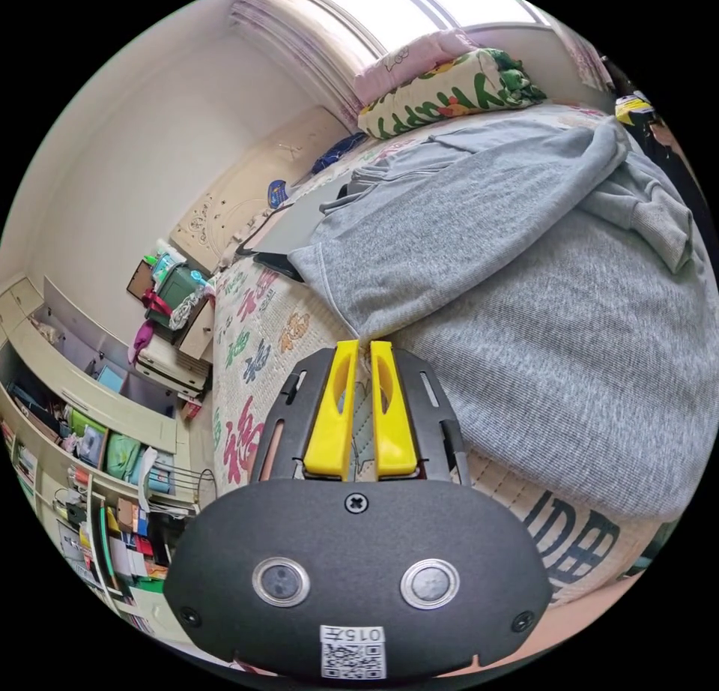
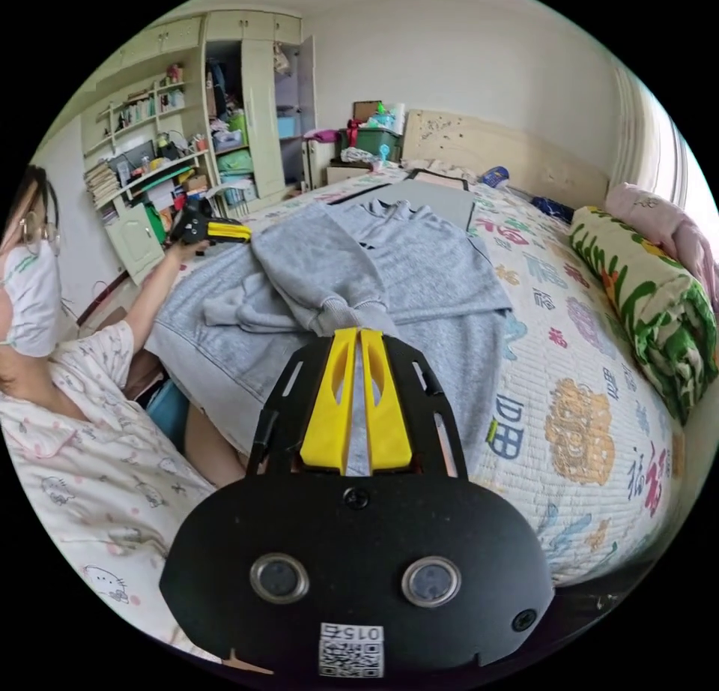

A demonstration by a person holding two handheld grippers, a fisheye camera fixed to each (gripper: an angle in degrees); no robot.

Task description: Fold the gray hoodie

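The gray hoodie (image 1: 539,301) lies spread on the patterned quilt (image 1: 262,331), with one sleeve (image 1: 636,196) folded over its body. In the left gripper view my left gripper (image 1: 363,345) sits shut just off the hoodie's near edge, and only quilt shows in the narrow gap between its yellow jaws. In the right gripper view my right gripper (image 2: 358,335) is shut on the gray sleeve, just below the ribbed cuff (image 2: 341,315). Gray cloth runs down between those jaws. Across the hoodie (image 2: 442,271), a hand holds the left gripper (image 2: 225,231) over the garment's far side.
A rolled green-and-white quilt (image 2: 644,301) and a pink pillow (image 2: 659,219) lie along the window side. A flat dark board (image 2: 434,196) rests near the headboard (image 2: 509,155). The person's patterned top (image 2: 90,436) stands beside the bed. Shelves and cupboards (image 2: 150,144) line the wall.
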